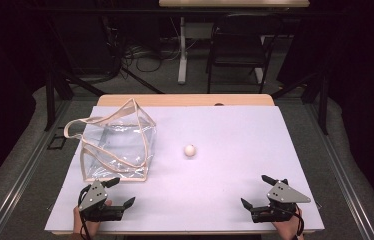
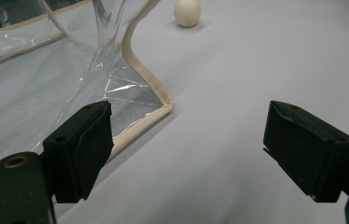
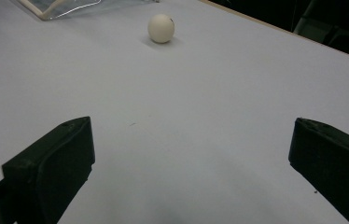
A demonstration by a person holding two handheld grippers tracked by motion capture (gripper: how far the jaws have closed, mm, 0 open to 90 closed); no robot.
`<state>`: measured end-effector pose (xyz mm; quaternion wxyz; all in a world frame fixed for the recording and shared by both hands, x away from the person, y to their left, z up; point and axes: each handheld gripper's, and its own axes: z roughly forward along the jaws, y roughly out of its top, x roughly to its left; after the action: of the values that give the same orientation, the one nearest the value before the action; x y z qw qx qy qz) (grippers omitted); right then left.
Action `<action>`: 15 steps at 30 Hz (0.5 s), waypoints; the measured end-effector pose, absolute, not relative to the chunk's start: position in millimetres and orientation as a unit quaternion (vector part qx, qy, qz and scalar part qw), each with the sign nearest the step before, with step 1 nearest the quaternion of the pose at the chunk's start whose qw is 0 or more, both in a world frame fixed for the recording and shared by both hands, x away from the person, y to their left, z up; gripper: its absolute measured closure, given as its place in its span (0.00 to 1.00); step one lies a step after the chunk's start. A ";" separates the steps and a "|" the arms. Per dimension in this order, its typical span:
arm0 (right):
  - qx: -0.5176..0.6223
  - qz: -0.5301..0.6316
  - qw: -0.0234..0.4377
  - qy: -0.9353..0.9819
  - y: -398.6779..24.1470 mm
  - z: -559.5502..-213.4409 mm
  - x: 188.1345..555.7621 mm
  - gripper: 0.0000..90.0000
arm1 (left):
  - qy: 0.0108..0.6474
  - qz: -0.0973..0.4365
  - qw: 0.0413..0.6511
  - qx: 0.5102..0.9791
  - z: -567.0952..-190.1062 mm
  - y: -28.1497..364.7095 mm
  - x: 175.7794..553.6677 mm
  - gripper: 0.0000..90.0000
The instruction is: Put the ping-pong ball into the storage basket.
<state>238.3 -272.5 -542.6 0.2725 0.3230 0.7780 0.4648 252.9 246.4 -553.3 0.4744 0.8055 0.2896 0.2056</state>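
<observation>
White table top [image 1: 235,150] carries a clear plastic bag [image 1: 117,145] with beige trim on its left half. The left gripper [image 1: 122,192] sits just before the bag's near corner, the right gripper [image 1: 255,192] at the near right; both have jaws wide apart, empty. A small cream ball [image 1: 190,150] lies alone at the middle.

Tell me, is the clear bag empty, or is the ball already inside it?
Empty. The clear bag shows nothing through its walls, and the ball lies apart from it on the table.
</observation>
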 end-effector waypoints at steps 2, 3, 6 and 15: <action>0.322 0.465 0.270 0.779 -273.2 -543.3 238.8 0.00 | 0.288 0.206 0.475 0.805 -553.5 244.5 253.1 0.18; 0.323 0.464 0.270 0.779 -273.4 -543.4 239.0 0.00 | 0.287 0.205 0.473 0.807 -553.5 244.3 253.2 0.18; 0.323 0.465 0.271 0.779 -272.9 -543.2 239.4 0.00 | 0.287 0.204 0.471 0.809 -554.1 244.7 253.0 0.18; 0.319 0.455 0.270 0.787 -265.7 -543.9 243.1 0.00 | 0.292 0.205 0.470 0.807 -554.7 247.2 251.3 0.18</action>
<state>243.1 -265.7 -543.9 0.2700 0.3186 0.7867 0.4547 251.3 247.2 -554.7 0.4702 0.8073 0.2920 0.2050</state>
